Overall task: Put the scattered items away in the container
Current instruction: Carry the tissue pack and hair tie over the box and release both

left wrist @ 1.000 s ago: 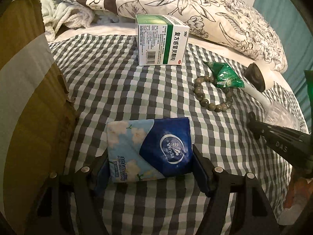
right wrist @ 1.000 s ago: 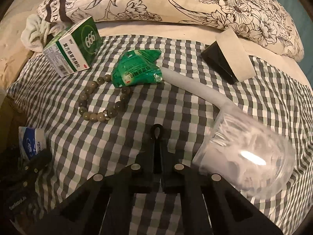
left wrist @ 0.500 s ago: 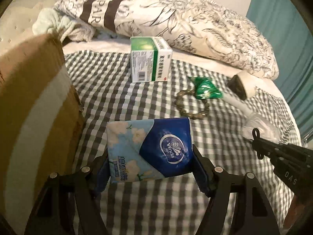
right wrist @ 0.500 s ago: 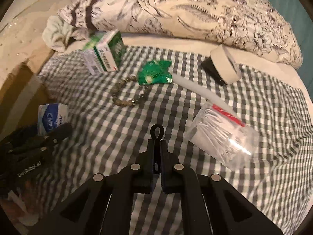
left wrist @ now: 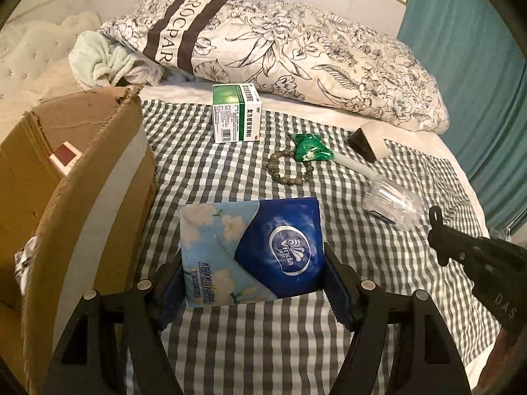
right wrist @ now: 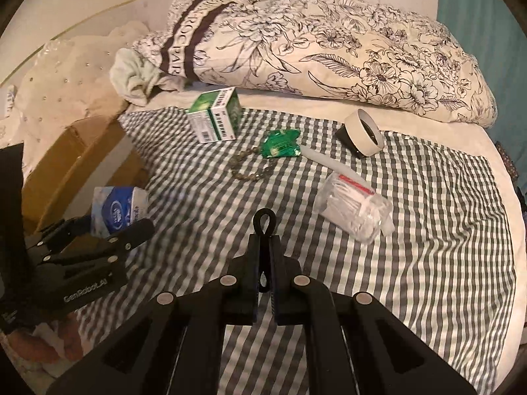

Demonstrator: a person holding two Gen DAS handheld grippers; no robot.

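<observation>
My left gripper (left wrist: 252, 279) is shut on a blue tissue pack (left wrist: 250, 250) and holds it above the checked cloth, just right of the open cardboard box (left wrist: 66, 177). The pack also shows in the right wrist view (right wrist: 115, 209). My right gripper (right wrist: 263, 263) is shut on a small black loop, a clip or hair tie (right wrist: 264, 222), raised over the cloth's middle. On the cloth lie a green-white medicine box (left wrist: 235, 117), a bead bracelet (left wrist: 290, 172), a green sachet (left wrist: 311, 148), a white tube (right wrist: 326, 163), a clear bag of swabs (right wrist: 354, 210) and a tape roll (right wrist: 362, 133).
A floral duvet (left wrist: 296, 59) and a pale green towel (left wrist: 105, 62) lie along the far side of the bed. A teal curtain (left wrist: 467, 65) hangs at the right. The box holds a red-white item (left wrist: 64, 158).
Both grippers have risen and pulled back from the cloth. The left one carried the tissue pack up beside the box, whose open top now shows.
</observation>
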